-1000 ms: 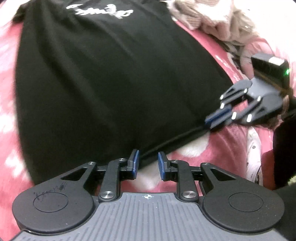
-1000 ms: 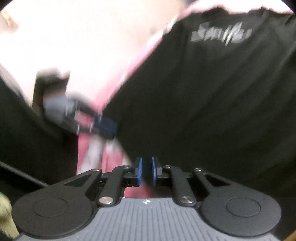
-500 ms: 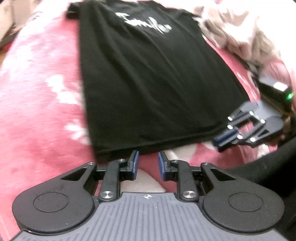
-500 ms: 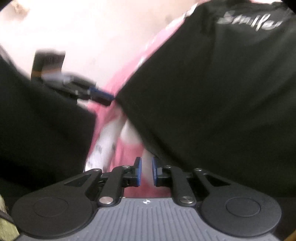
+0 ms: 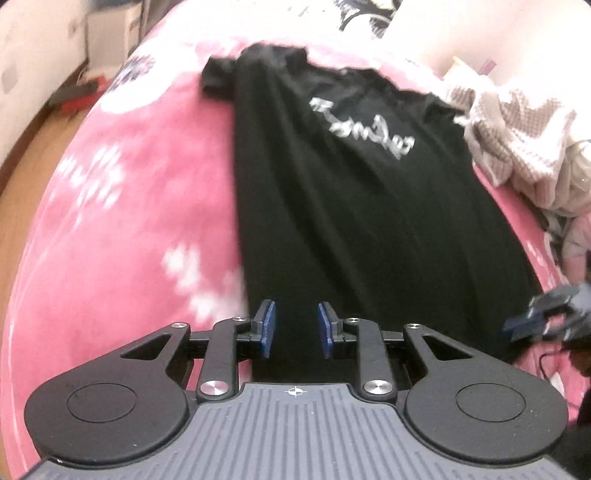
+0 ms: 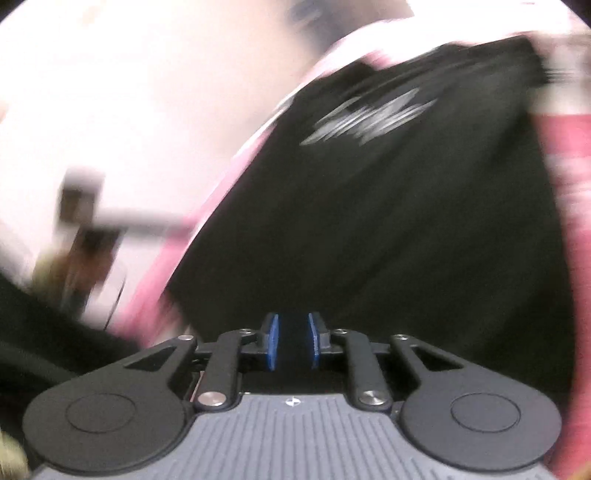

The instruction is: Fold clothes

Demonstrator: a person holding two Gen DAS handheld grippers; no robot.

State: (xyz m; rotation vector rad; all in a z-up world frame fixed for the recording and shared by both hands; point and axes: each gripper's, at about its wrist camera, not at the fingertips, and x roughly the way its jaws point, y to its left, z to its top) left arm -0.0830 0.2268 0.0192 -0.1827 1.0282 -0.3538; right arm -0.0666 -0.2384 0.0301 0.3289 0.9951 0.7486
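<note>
A black T-shirt [image 5: 351,206] with white lettering lies flat and lengthwise on a pink blanket [image 5: 129,221], collar at the far end. My left gripper [image 5: 295,328] hovers over the shirt's near left corner. Its jaws are opening, and the blue pads stand apart without pressing on the cloth. In the blurred right wrist view my right gripper [image 6: 293,345] is over the shirt [image 6: 388,221] near its hem. Its jaws are also opening, with a narrow gap and only the dark cloth below showing through it. The right gripper [image 5: 521,325] also shows by the shirt's near right corner.
A heap of beige and white knitwear [image 5: 517,147] lies against the shirt's far right side. Cardboard boxes [image 5: 107,33] and wooden floor [image 5: 22,155] lie past the blanket's left edge. A thin cable [image 5: 550,362] trails at the right. The left gripper [image 6: 110,221] is a blurred streak.
The left wrist view has pulled back and risen, so the whole shirt shows. The left gripper went from the hem's middle to its left corner. The right gripper's pads have parted a little.
</note>
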